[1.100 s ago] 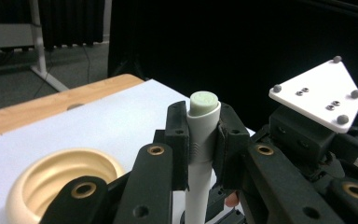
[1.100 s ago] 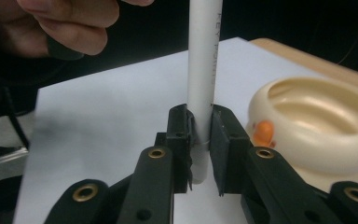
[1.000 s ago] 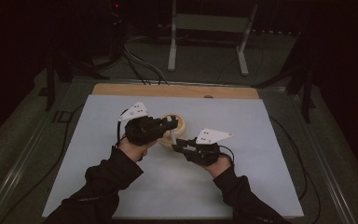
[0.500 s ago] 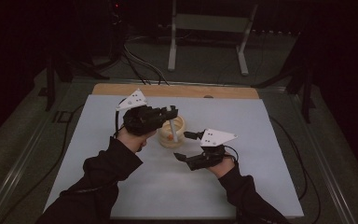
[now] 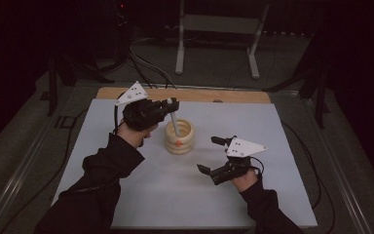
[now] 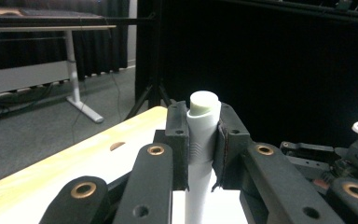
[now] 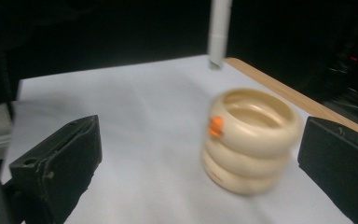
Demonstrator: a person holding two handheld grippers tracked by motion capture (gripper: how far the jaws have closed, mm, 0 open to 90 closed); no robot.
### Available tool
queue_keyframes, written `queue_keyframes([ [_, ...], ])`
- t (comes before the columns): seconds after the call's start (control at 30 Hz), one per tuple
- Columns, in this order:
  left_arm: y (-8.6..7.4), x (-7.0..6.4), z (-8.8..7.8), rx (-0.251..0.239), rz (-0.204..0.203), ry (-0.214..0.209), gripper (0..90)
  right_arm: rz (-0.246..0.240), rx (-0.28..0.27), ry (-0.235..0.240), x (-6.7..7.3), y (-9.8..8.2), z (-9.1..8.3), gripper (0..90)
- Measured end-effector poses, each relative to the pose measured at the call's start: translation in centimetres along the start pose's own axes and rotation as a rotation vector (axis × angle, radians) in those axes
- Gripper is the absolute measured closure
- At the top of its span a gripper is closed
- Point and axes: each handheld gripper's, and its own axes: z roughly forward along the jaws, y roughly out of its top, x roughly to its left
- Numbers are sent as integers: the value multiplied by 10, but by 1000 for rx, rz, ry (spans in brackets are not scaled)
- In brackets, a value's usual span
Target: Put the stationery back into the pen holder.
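My left gripper (image 5: pixel 171 104) is shut on a white peg (image 5: pixel 174 119) near its top and holds it tilted over a stack of three cream rings (image 5: pixel 179 139) with an orange mark. In the left gripper view the peg (image 6: pixel 204 105) stands clamped between the pads of the gripper (image 6: pixel 203 119). My right gripper (image 5: pixel 210 155) sits to the right of the stack, apart from it. Its jaws have just been opening and now stand wide, with nothing between them. In the right gripper view the ring stack (image 7: pixel 249 140) rests on the mat ahead of the gripper (image 7: pixel 198 140). The peg's (image 7: pixel 219 32) lower end hangs above it.
A white mat (image 5: pixel 175 200) covers the table, and a wooden strip (image 5: pixel 238 95) shows along its far edge. Beyond stand a grey table frame (image 5: pixel 214 24) and cables (image 5: pixel 143 58) on the dark floor. Metal rails run along both sides of the table.
My right gripper has let go of the ring stack, opened and drawn back to the right. My left gripper has lifted the peg up out of the rings, which stay on the mat.
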Motion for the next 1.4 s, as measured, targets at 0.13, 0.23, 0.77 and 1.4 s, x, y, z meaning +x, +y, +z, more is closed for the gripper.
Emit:
queue_keyframes([
  [0.13, -1, 6, 5, -12, 9, 15, 795, 9, -3, -62, -4, -8, -11, 0],
  [0.23, -2, 11, 9, -8, 13, 27, 795, 24, -7, -87, -6, -14, -19, 0],
  [0.77, -27, 32, 29, 16, 13, 68, 795, 65, 12, -166, -13, -45, -46, 0],
  [1.4, -69, 42, 53, 45, -25, 71, 794, 60, 11, -190, -13, -54, -51, 0],
])
